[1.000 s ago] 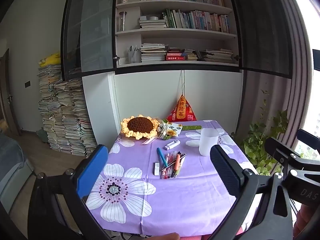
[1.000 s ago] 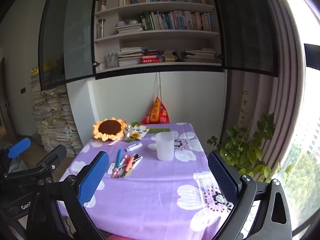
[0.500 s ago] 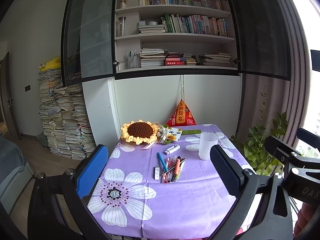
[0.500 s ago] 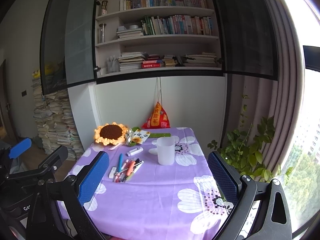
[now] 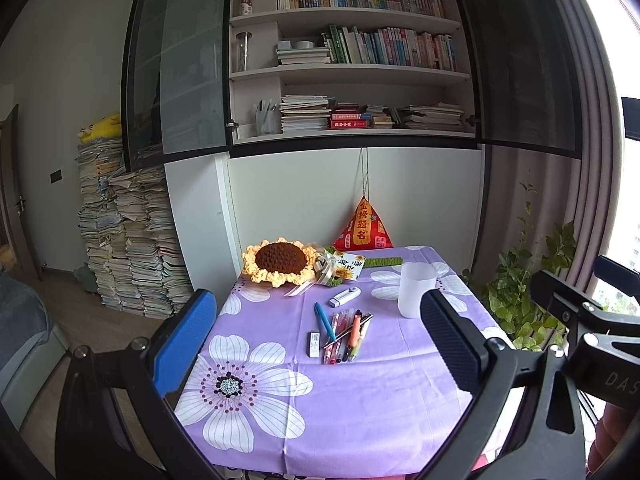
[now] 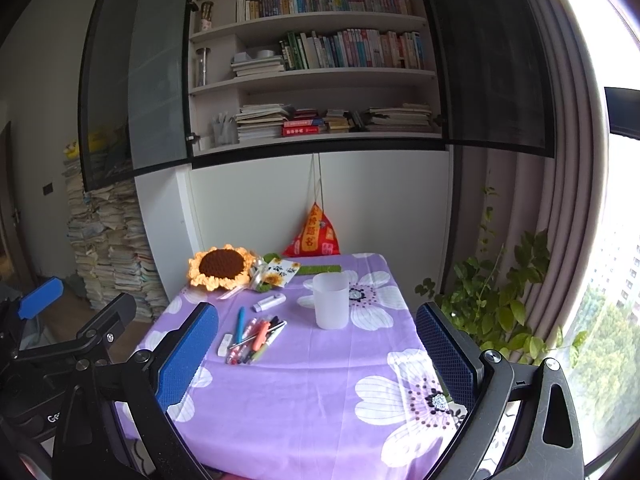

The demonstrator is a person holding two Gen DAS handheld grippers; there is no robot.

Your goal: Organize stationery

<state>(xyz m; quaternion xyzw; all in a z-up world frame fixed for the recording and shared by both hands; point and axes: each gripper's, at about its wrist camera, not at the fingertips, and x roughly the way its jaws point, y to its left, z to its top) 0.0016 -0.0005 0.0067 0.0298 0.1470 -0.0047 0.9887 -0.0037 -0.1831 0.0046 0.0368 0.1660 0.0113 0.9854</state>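
Note:
A loose pile of pens [image 5: 347, 335] [image 6: 256, 338] lies in the middle of the purple flowered tablecloth [image 5: 360, 412] [image 6: 320, 392]. A blue pen [image 5: 324, 320] and a small white eraser [image 5: 314, 345] lie at the pile's left. A white correction tape [image 5: 344, 297] [image 6: 270, 302] rests behind it. A frosted white cup [image 5: 416, 295] [image 6: 331, 300] stands upright to the right of the pens. My left gripper [image 5: 316, 344] and my right gripper [image 6: 318, 354] are both open and empty, held well back from the table's near edge.
A crocheted sunflower [image 5: 282, 266] [image 6: 220, 266], a small bouquet card [image 5: 348, 266] and a red pyramid pouch [image 5: 364, 230] sit along the table's far edge by the wall. Stacks of papers [image 5: 128, 240] stand at left, a leafy plant [image 6: 500, 300] at right.
Both views have tilted upward and drawn slightly back, so the table sits lower in the frames. Nothing on the table has moved, and both grippers stay open.

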